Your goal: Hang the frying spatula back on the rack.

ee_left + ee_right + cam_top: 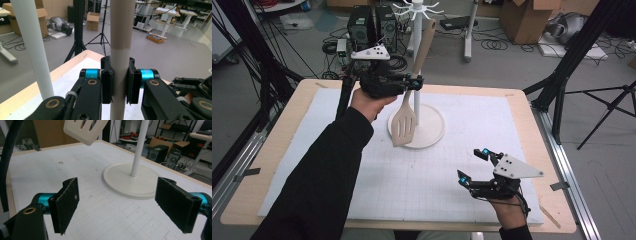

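Open right gripper [117, 205] over gridded mat [100, 220], white stand base [130, 180] ahead, slotted spatula [83, 130] above.

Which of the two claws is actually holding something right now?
The left claw: its jaws are clamped on the wooden spatula handle, lifted beside the white stand. The right claw sits open and empty over the mat.

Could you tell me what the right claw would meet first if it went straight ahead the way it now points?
Probably the round white base of the stand, just ahead of the open right claw; the mat between looks free, though depth is hard to judge.
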A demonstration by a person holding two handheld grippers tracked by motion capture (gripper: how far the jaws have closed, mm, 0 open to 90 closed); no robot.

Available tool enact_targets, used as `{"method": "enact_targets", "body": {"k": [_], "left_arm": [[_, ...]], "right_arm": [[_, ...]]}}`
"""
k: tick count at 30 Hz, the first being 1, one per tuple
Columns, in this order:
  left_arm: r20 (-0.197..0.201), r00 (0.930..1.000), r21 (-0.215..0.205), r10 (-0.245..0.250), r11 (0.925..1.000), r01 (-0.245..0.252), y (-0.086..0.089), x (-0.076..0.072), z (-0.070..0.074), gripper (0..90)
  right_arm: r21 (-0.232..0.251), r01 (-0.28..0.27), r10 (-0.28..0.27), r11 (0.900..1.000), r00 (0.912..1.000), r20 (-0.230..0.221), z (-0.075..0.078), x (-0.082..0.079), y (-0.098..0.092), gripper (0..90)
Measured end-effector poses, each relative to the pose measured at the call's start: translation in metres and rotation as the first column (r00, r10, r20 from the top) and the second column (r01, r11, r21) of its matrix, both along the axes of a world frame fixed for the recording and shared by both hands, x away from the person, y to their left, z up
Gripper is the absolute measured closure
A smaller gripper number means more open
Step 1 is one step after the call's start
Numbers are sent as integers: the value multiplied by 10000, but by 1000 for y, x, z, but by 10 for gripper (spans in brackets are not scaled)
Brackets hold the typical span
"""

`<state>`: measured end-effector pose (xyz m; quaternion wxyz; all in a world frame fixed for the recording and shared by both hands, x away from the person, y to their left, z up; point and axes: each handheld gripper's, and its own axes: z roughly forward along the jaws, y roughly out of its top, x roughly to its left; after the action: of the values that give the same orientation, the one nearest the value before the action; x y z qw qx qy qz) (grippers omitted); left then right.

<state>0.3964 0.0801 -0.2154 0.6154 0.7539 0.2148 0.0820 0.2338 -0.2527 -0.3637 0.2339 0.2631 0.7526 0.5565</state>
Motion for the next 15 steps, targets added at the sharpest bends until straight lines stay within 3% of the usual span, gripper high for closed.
{"method": "enact_targets", "body": {"k": [5, 15], "left_arm": [[-134, 9999, -175, 87, 9998, -89, -4, 6, 1, 783], [-505, 9975, -115, 485, 9987, -492, -2, 18, -2, 783]], "right_arm": [[91, -10, 10, 10000, 10000, 2, 0, -1, -1, 185], [116, -81, 81, 9999, 10000, -48, 0, -3, -2, 185]]}}
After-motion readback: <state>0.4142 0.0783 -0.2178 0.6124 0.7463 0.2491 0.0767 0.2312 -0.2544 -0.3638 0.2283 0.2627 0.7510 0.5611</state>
